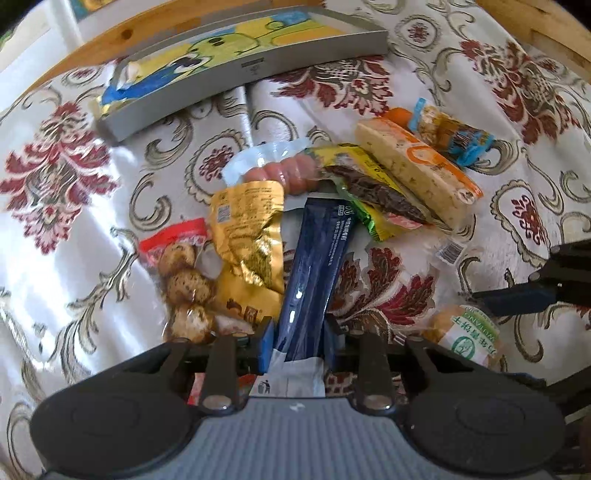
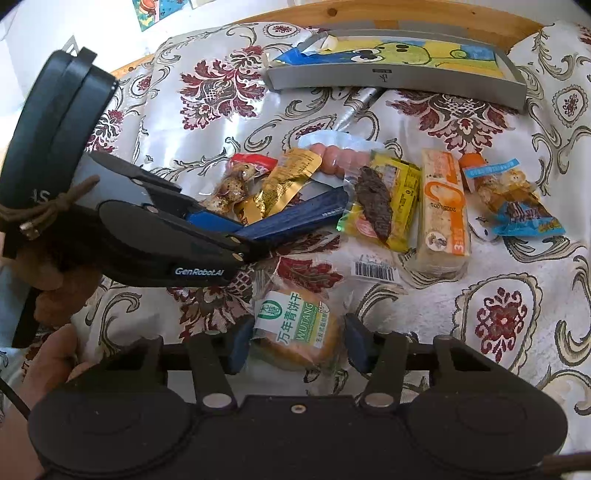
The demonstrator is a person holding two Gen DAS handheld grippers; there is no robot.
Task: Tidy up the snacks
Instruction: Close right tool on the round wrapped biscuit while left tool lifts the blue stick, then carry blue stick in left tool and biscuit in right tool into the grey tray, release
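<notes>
Domestic interior, likely a home, wooden-edged table [image 2: 369, 11] draped in floral damask tablecloth [image 2: 517, 314], cartoon-printed tray [image 2: 399, 86], children's pictures [image 2: 147, 13] on white wall, assorted packaged snacks [image 2: 443, 206] laid out

White lettering reading "GenRobot.AI" runs along the side of the left gripper [image 2: 255, 236]. A round biscuit packet [image 2: 295, 328] carries a green and white label with "WUTANG" and the Chinese characters "万年青饼干". Other packet print is too small to read.
</notes>
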